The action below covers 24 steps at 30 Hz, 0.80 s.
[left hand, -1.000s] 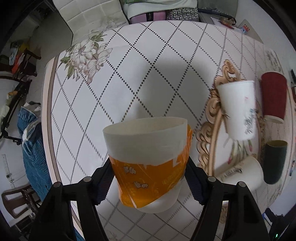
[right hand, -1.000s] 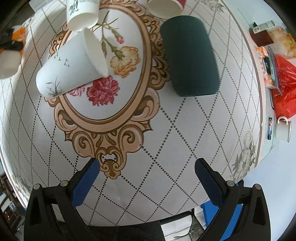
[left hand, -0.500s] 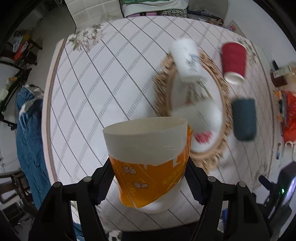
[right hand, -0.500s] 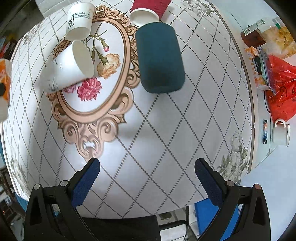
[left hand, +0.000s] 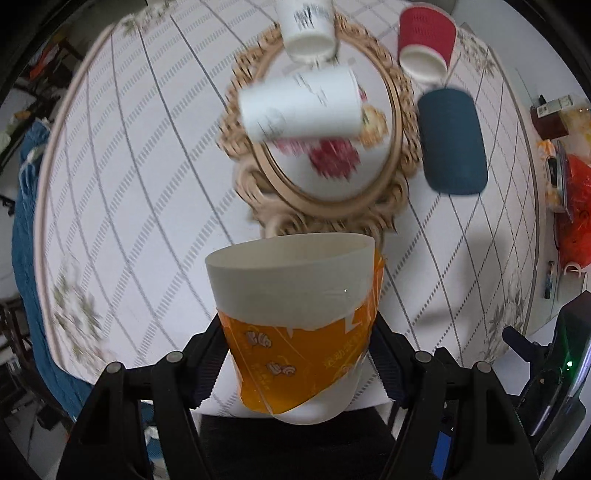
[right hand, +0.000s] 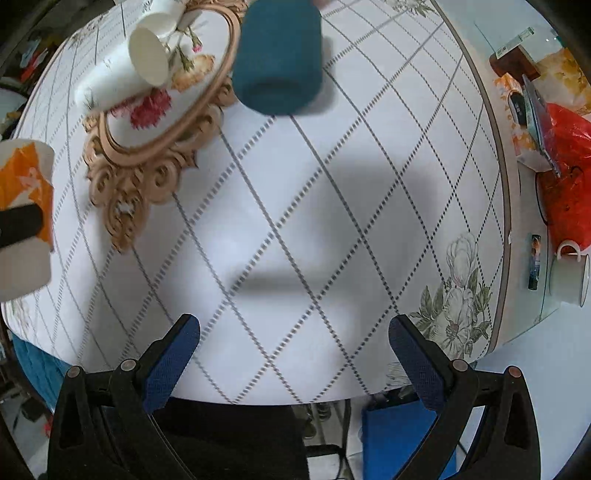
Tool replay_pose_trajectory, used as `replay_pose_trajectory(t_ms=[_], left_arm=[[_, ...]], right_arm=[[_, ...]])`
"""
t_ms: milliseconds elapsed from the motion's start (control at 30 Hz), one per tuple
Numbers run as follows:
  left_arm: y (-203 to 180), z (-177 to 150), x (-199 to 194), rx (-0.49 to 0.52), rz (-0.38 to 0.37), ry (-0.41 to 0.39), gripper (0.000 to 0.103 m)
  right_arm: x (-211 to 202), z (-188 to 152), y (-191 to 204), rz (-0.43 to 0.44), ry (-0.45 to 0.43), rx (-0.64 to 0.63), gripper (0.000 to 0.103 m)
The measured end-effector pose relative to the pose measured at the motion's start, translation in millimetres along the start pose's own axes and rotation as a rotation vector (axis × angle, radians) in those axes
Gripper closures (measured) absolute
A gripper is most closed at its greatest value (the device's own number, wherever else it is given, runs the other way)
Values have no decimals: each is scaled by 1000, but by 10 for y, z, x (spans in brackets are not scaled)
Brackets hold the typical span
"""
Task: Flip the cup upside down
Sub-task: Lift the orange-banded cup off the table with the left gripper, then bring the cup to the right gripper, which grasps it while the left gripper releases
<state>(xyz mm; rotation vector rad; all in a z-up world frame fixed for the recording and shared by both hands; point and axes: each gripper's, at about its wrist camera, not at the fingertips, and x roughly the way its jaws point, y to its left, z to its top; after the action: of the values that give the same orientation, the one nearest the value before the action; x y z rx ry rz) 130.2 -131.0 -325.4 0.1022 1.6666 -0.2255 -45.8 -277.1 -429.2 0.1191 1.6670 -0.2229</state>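
**Q:** What does the left gripper [left hand: 297, 354] hold?

**A:** Its two dark fingers are closed against opposite sides of the orange-and-white paper cup [left hand: 295, 314], which fills the 6 o'clock part of the left wrist view. The cup's wide white rim points forward, away from the camera, and its narrow end sits between the fingers. The cup hangs above the table [left hand: 147, 184], not touching it. In the right wrist view the same cup appears at the 9 o'clock edge, with a dark finger across its side.

**Q:** And the right gripper [right hand: 293, 354]?

**A:** Its blue-padded fingers [right hand: 171, 362] stand wide apart with nothing between them, above the diamond-patterned tablecloth near the table's front edge.

**Q:** What else lies on the table?

**A:** In the left wrist view, a white cup [left hand: 299, 105] lies on its side at 12 o'clock, on the oval floral medallion [left hand: 332, 206]. A second white cup [left hand: 308, 26] stands mouth-down beyond it. A red cup [left hand: 424, 44] stands mouth-down at 1 o'clock, and a dark teal cup [left hand: 452, 140] stands at 2 o'clock, just beside the medallion's right border. The view is motion-blurred, so the printing on the white cups cannot be read.

**Q:** Beyond the table?

**A:** A red plastic bag [right hand: 565, 177] at 3 o'clock and a white enamel mug [right hand: 569, 273] below it, on a separate surface.
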Motion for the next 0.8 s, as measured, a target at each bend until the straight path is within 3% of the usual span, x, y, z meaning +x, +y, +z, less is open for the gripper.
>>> replay_pose_trajectory(t_ms=[433, 800], left_arm=[[-122, -45, 532, -26, 6, 74, 33], [-225, -114, 748, 0, 28, 80, 32]], right_arm=[[424, -241, -417, -8, 61, 27, 0], [456, -230, -400, -15, 63, 41, 0]])
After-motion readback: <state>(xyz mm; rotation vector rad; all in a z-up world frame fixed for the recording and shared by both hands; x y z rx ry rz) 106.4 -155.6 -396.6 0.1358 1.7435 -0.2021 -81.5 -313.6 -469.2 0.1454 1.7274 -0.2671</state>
